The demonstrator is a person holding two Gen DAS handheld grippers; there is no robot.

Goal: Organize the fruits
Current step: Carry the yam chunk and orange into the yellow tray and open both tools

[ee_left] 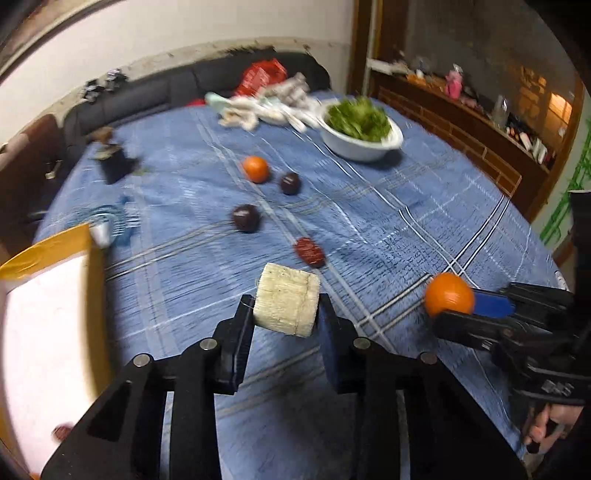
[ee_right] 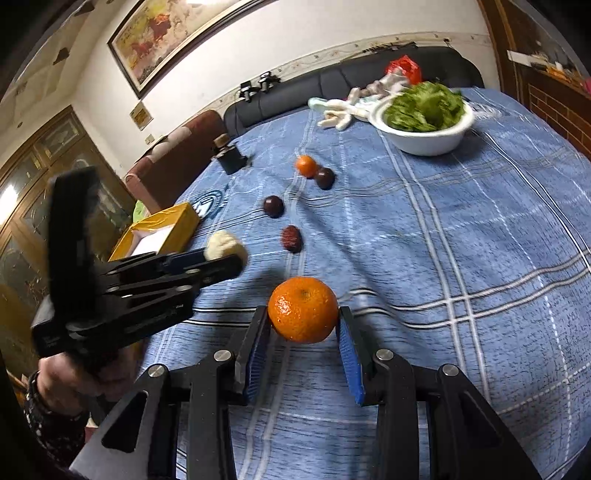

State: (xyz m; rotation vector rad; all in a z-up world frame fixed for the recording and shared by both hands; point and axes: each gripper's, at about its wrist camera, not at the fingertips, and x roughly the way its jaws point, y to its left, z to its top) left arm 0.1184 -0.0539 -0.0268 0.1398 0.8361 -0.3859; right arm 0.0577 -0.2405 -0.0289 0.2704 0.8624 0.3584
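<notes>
While left gripper (ee_left: 286, 314) clamps pale fibrous chunk (ee_left: 287, 303), possibly banana, my right gripper (ee_right: 303, 326) grips dimpled orange (ee_right: 303, 309); three dark round fruits (ee_left: 246, 218) on cloth.

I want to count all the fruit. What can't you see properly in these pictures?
- Box inside: left view, cut by the edge; a dark fruit there is blurred.
- Box inside: right view, left gripper covers it.
- Pile behind bowl: blurred, both views.

White wall (ee_right: 207, 77), framed painting (ee_right: 166, 33), dark sofa (ee_right: 332, 85), wooden cabinet (ee_right: 44, 155)
</notes>
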